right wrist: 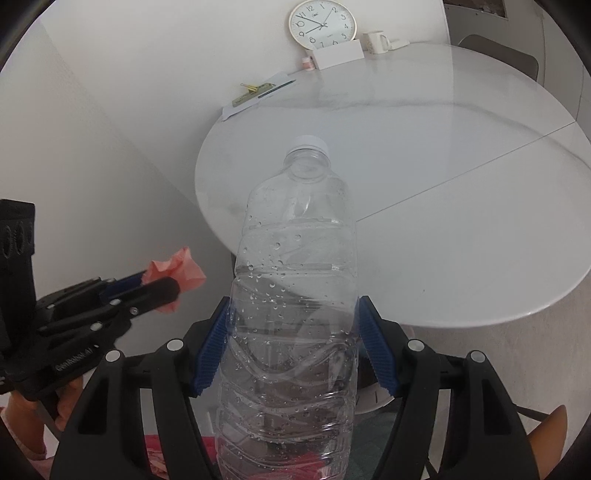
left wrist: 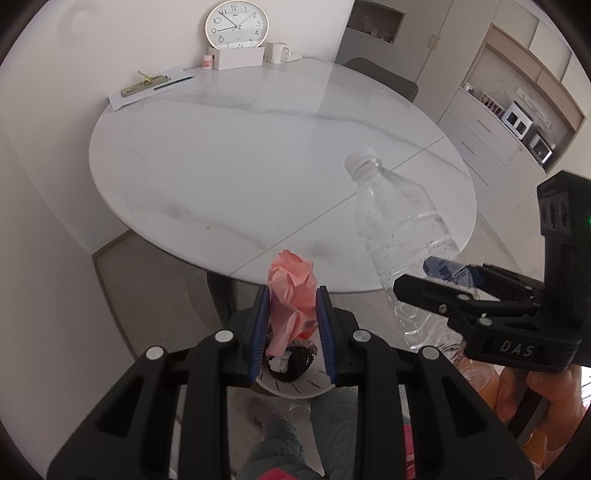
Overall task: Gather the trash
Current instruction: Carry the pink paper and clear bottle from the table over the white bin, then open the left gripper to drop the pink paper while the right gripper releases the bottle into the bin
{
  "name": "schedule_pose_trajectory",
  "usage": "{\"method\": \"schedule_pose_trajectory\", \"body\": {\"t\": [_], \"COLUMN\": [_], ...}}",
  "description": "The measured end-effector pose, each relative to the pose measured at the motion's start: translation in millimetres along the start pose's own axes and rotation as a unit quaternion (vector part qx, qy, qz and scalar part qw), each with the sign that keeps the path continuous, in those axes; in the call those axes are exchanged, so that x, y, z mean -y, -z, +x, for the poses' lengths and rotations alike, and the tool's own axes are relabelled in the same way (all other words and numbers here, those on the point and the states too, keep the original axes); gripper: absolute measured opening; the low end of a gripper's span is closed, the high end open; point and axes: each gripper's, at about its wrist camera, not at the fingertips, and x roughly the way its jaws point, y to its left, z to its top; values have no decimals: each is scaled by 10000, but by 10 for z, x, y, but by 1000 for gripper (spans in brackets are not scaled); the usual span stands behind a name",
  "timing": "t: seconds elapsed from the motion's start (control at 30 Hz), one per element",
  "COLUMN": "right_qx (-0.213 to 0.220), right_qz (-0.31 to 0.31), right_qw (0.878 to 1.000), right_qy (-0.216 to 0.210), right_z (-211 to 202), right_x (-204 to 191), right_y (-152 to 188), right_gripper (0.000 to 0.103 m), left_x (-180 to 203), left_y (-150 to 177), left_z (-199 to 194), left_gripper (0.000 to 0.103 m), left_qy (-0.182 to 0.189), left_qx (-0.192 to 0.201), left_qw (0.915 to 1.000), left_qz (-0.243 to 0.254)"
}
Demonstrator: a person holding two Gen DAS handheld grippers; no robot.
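My left gripper [left wrist: 291, 299] is shut on a crumpled pink paper [left wrist: 291, 284], held in the air in front of the round white table [left wrist: 221, 166]. Directly below it a white bin with a dark mesh liner [left wrist: 291, 365] shows between the fingers. My right gripper [right wrist: 293, 321] is shut on an empty clear plastic bottle [right wrist: 295, 280] with a white cap, held upright off the table's near edge. In the left wrist view the bottle [left wrist: 391, 221] and right gripper [left wrist: 436, 284] are at the right. In the right wrist view the left gripper [right wrist: 162, 286] and pink paper [right wrist: 177, 267] are at the left.
At the table's far edge stand a clock [left wrist: 237, 25], a white box [left wrist: 236, 57], a mug [left wrist: 277, 52], a small pink jar [left wrist: 208, 62] and papers with a pen and clip [left wrist: 151, 86]. A chair [left wrist: 384, 79] is behind the table. Cabinets [left wrist: 498, 122] are at the right.
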Motion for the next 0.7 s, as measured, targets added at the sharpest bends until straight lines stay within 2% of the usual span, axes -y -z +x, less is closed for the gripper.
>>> {"method": "schedule_pose_trajectory", "body": {"t": [0.2, 0.4, 0.53, 0.7], "right_qx": [49, 156, 197, 233], "right_qz": [21, 255, 367, 595], "right_qw": [9997, 9989, 9982, 9968], "right_qy": [224, 350, 441, 485], "right_z": [-83, -140, -211, -267], "right_x": [-20, 122, 240, 380], "right_y": [41, 69, 122, 162], "right_gripper": [68, 68, 68, 68], "left_x": [18, 134, 256, 341], "left_y": [144, 216, 244, 381], "left_z": [69, 255, 466, 906], "left_gripper": [26, 26, 26, 26], "left_qy": [101, 235, 288, 428], "left_qx": [-150, -363, -604, -1087], "left_qw": [9998, 9986, 9964, 9910], "left_qz": [116, 294, 529, 653]}}
